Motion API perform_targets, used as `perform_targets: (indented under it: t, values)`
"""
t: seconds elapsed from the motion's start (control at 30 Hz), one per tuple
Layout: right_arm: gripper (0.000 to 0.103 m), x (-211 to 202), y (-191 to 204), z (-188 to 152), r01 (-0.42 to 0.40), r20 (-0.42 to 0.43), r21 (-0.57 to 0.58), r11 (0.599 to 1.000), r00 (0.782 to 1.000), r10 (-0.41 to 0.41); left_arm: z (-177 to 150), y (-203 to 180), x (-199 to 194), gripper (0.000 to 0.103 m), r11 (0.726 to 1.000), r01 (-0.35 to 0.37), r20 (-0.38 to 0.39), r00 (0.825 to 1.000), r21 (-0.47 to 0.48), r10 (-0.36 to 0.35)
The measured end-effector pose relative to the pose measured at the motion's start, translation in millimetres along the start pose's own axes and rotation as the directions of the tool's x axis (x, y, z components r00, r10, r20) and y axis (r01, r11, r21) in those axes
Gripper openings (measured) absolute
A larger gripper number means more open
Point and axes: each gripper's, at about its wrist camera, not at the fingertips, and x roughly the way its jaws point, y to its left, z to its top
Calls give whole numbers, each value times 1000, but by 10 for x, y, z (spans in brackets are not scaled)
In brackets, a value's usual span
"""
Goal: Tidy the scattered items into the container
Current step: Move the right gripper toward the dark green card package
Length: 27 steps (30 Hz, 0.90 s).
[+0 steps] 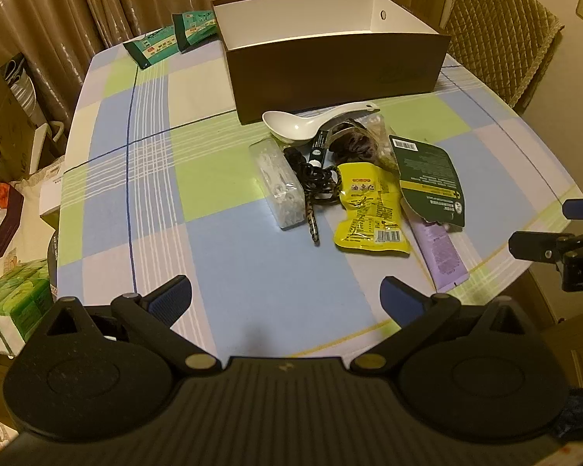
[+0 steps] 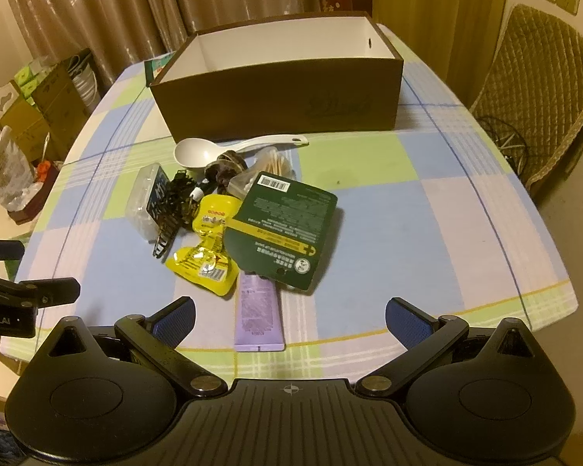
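Two grippers hover over the near table edge, and neither has hold of anything: the left gripper [image 1: 285, 297] and the right gripper [image 2: 289, 318] both stand with jaws spread wide, nothing between the pads.

We see the box [image 2: 276, 93] at 12 o'clock from the pile, open-topped and, as far as its white inside shows, bare. The scattered items lie bunched just in front of it: a white spoon [image 2: 221, 149] touching or nearly touching the box wall, a clear case [image 1: 278, 182] at 9 o'clock of the heap, a yellow pouch [image 2: 206, 244] in the middle, a dark green card [image 2: 287, 225] lying over a purple tube [image 2: 258, 310] at 5 o'clock. Tangled dark hair clips [image 2: 175, 209] sit between case and pouch; what lies under them we cannot quite make out.

Nothing is in the box yet, we judge. The risks come from the overlap: lifting the card may drag the tube toward the table edge, which is close. The clips could snag and carry a neighbour up, then drop it. The slick pouch may slide out of a shallow pinch. With both grippers near the same heap, they could also knock each other.
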Motion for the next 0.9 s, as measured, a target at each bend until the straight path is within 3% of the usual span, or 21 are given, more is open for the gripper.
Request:
perform_targets:
  t: [0.9]
  values:
    - [101, 470, -62, 366, -60, -13, 69, 996, 998, 61, 383, 119, 421, 102, 1000, 17, -24, 1000, 10, -17]
